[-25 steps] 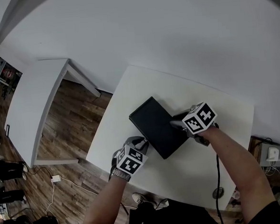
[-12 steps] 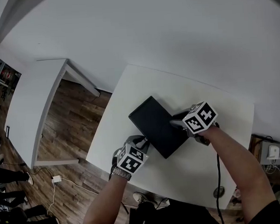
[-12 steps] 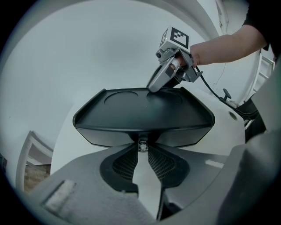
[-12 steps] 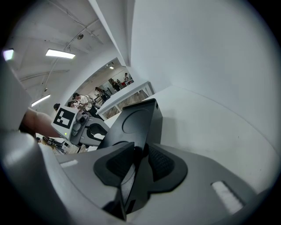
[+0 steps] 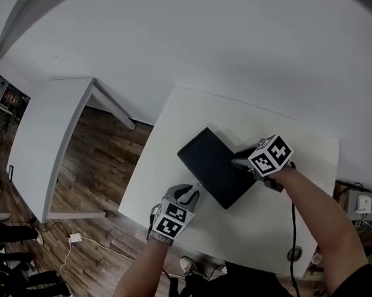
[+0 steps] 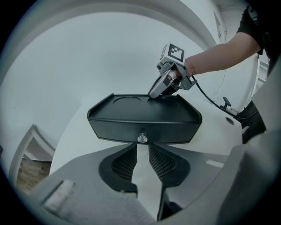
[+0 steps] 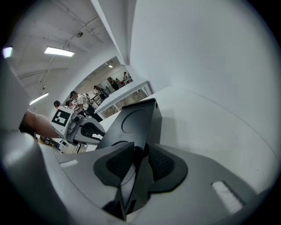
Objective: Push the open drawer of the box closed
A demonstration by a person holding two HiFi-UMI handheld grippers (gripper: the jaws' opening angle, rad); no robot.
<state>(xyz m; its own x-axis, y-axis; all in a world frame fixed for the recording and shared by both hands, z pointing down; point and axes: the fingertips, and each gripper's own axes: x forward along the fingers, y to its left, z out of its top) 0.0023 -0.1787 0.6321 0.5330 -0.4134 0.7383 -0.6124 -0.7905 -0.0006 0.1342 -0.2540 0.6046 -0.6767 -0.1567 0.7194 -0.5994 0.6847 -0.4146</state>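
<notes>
Left tool (image 6: 143,150) just spread, empty, facing knob (image 6: 142,139) on flat black box (image 6: 145,115); right tool (image 7: 141,154) pinches its edge.

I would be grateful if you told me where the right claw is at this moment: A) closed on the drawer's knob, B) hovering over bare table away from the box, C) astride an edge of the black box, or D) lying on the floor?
C: in the right gripper view the right claw has its jaws either side of an edge of the black box, gripping it.
</notes>
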